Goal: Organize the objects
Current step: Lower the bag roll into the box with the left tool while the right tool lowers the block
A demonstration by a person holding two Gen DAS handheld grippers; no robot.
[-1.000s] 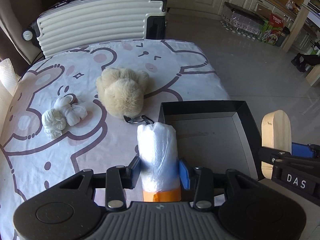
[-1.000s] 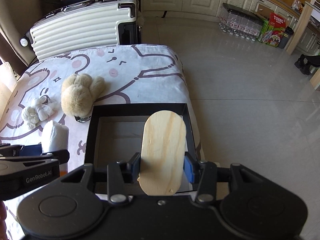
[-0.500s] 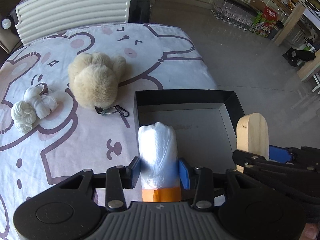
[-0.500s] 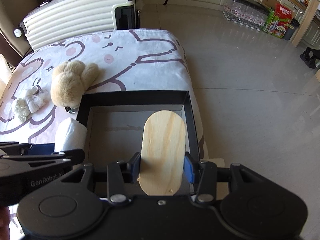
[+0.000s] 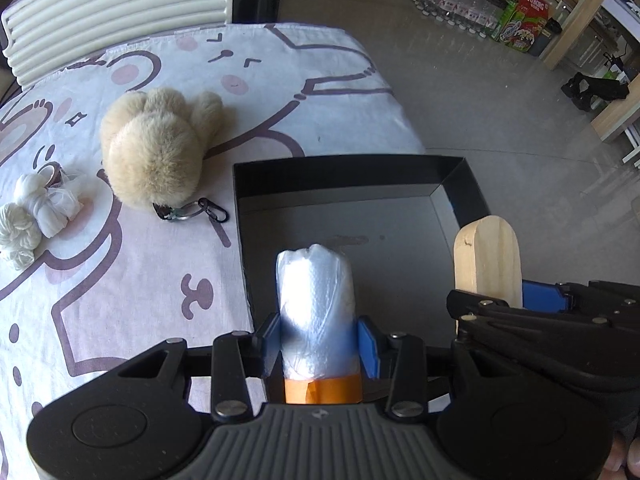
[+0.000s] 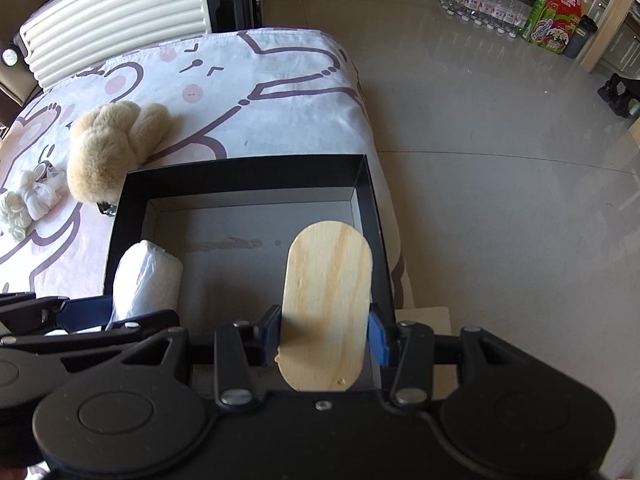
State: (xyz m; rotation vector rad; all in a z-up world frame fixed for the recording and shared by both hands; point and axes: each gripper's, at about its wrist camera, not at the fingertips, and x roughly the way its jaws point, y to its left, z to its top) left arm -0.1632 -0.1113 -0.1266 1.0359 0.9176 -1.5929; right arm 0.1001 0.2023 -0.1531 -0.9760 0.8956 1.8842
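Note:
My left gripper (image 5: 318,338) is shut on a roll of clear plastic bags (image 5: 316,304) with an orange band, held over the left side of the black box (image 5: 344,176). My right gripper (image 6: 325,338) is shut on an oval wooden board (image 6: 326,304), held over the right side of the same black box (image 6: 248,174). The roll (image 6: 146,280) and the left gripper's fingers (image 6: 80,316) show at the left of the right wrist view. The board (image 5: 490,256) stands at the right of the left wrist view. The box's grey floor is bare.
A beige plush toy (image 5: 154,160) with a key ring (image 5: 192,212) lies on the cartoon-print cloth (image 5: 280,80) left of the box. White bundled cloths (image 5: 36,216) lie farther left. A ribbed suitcase (image 5: 120,12) stands behind the table. Tiled floor (image 6: 500,160) drops off to the right.
Both grippers have sunk and moved forward over the box. The roll, earlier over the box's left wall, now hangs inside its outline. Both grips are unchanged.

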